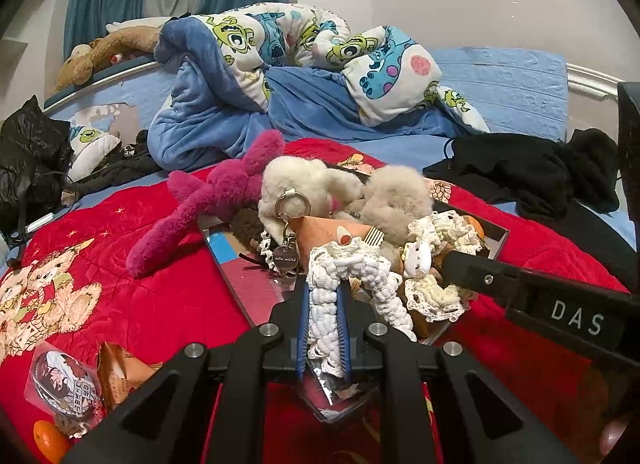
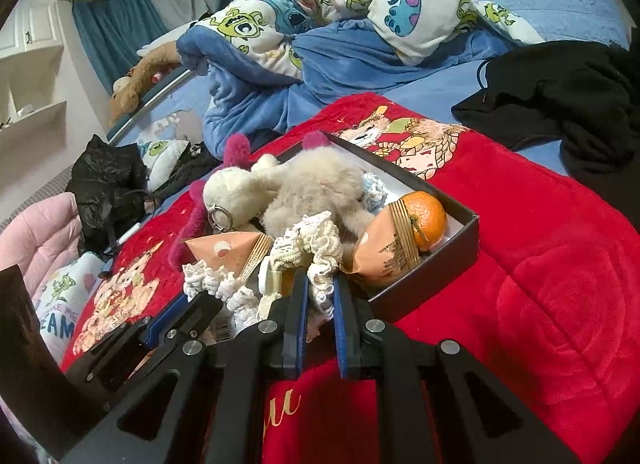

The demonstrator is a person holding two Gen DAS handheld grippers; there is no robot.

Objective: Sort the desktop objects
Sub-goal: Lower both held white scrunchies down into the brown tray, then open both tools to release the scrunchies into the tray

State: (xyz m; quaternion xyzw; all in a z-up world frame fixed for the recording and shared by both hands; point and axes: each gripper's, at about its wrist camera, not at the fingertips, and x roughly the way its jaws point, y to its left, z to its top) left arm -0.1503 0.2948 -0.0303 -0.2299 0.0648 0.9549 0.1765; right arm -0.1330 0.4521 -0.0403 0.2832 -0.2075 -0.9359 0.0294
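Left wrist view shows our left tongs (image 1: 325, 328) clamped on a white crochet scrunchie (image 1: 332, 284) at the near edge of the black box (image 1: 502, 238). Our right tongs (image 2: 320, 304) pinch a cream crochet scrunchie (image 2: 316, 248) over the same box, with the orange (image 2: 428, 217) just ahead to their right, on the red quilt (image 2: 540, 264).

Our right gripper (image 2: 320, 306) has its blue-padded fingers (image 2: 297, 320) closed around a cream crocheted scrunchie (image 2: 316, 252) at the near edge of a dark box (image 2: 432, 284) on the red blanket (image 2: 540, 264). In the box we see a beige plush (image 2: 308, 183), an orange (image 2: 426, 217), and two peach wrapped packets (image 2: 384, 256). Our left gripper (image 2: 188, 316) sits at the lower left beside a white lace scrunchie (image 2: 208, 278); we cannot tell how its jaws stand.
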